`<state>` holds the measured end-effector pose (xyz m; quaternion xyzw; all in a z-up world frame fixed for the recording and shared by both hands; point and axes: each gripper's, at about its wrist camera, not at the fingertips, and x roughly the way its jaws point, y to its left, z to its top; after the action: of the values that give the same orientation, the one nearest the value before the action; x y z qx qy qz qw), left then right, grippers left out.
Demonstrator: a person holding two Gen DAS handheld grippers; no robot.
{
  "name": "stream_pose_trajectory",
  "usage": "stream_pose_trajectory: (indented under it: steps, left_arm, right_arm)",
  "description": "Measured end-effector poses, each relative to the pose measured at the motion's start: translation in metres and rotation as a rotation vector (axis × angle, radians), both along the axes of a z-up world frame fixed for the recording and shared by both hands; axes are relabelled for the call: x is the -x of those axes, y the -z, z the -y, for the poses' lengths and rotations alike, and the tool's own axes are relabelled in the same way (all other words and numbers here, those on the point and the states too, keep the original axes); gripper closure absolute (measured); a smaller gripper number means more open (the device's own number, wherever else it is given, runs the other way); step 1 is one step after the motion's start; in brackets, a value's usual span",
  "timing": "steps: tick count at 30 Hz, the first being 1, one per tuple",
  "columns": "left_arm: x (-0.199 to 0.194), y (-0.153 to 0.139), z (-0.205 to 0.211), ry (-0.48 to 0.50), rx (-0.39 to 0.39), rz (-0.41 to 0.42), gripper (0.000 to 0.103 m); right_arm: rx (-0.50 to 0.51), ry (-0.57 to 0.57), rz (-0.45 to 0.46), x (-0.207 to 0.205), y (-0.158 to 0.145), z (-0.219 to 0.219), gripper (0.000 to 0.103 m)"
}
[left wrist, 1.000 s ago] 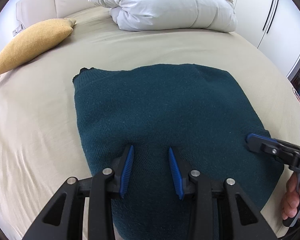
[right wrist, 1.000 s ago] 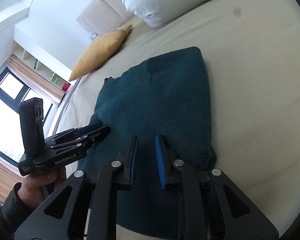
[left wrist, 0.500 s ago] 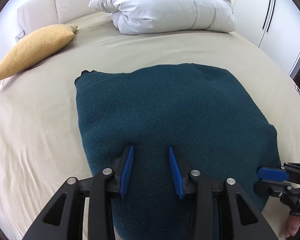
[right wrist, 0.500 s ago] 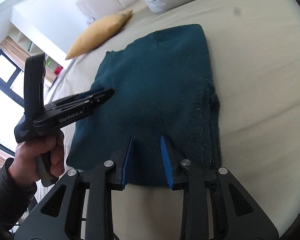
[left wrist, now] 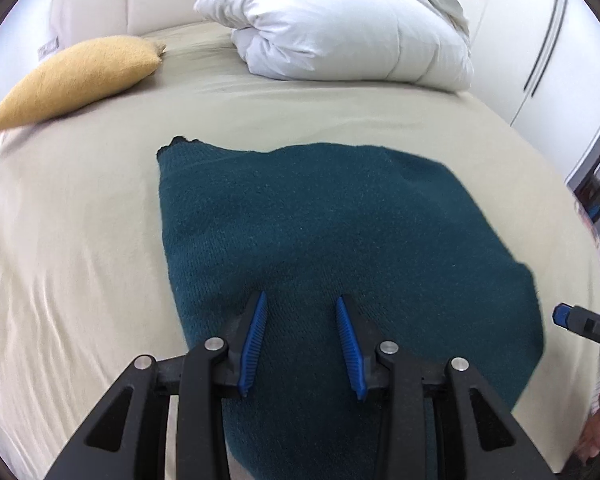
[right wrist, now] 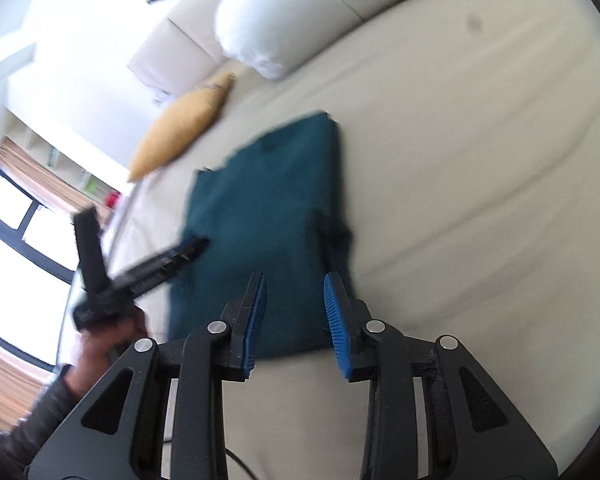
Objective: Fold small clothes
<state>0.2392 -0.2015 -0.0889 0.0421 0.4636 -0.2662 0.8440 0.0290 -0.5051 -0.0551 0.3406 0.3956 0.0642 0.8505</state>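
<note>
Left wrist view is showing the left gripper (left wrist: 300,340) hovering over the near part of a dark teal sweater (left wrist: 340,232), fingers spread apart with nothing between them but the knit underneath. The sweater is lying folded flat on the beige bed (left wrist: 80,240), stretching out ahead of the tool and off to its right side. Further ahead a white duvet (left wrist: 340,28) is sitting bunched up, and a yellow pillow (left wrist: 76,80) is lying ahead to the left. The right gripper (right wrist: 296,320) is also sitting wide apart, gripping nothing, hanging just past the sweater's near edge, so the cloth is starting right ahead of its fingertips. From that side the left tool is looking blurry, pointing at the sweater's left edge.
</note>
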Motion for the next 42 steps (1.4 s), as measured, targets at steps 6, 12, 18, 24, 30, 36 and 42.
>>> stream_pose_trajectory:
  steps: [6,12,18,24,30,36,42]
  left_arm:
    - [0.023,-0.022,-0.019,-0.059,0.118,0.015,0.059]
    - [0.022,-0.010,-0.029,-0.053,0.153,-0.033,0.054]
    - [0.013,-0.018,-0.078,-0.201,0.329,-0.042,0.036]
    - [-0.007,0.023,-0.088,-0.231,0.452,-0.305,0.034]
    - [-0.011,0.042,-0.072,-0.171,0.472,-0.389,0.029]
    - [-0.014,0.040,-0.062,-0.153,0.388,-0.375,0.049]
    - [0.001,0.018,-0.061,-0.135,0.288,-0.316,0.063]
  right_arm:
    - [-0.080,-0.091,0.049,-0.050,0.002,-0.016,0.055]
    - [-0.126,-0.031,0.002,-0.053,0.029,0.004,0.056]
    - [-0.041,0.025,0.026,-0.036,0.006,0.039,0.045]
    - [-0.065,-0.013,-0.113,-0.075,0.028,0.048,0.045]
    - [-0.103,-0.072,-0.192,-0.121,0.058,0.031,0.045]
    - [0.051,-0.125,-0.227,-0.142,0.054,0.002,0.068]
    - [0.320,-0.124,-0.180,-0.128,0.016,-0.041,0.082]
